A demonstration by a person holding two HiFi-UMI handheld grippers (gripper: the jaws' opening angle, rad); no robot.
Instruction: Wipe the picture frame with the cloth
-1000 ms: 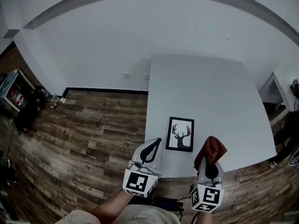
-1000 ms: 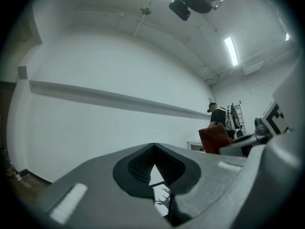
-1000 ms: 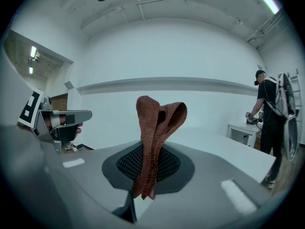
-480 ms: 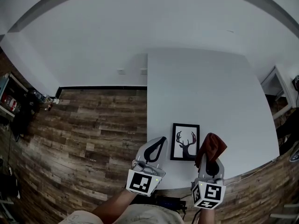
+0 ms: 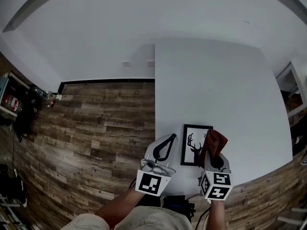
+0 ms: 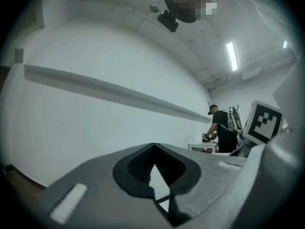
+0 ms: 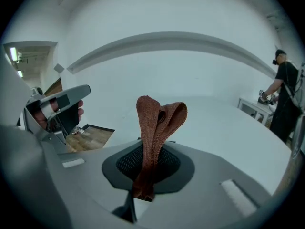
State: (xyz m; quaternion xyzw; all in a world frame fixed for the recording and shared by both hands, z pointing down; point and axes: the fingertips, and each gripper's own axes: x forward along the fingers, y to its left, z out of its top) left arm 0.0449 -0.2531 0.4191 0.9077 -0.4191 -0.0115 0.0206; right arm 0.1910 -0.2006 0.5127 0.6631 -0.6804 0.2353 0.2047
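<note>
The right gripper [image 5: 212,158] pinches the cloth [image 5: 216,143] just above the picture frame [image 5: 192,139]. The left gripper [image 5: 169,141] is closed and empty. Wiping looks unstarted.

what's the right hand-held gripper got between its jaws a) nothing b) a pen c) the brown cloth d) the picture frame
C: in the right gripper view the right hand-held gripper has its jaws closed on the folded brown cloth, which stands up out of them, while the picture frame lies flat on the white table.
</note>
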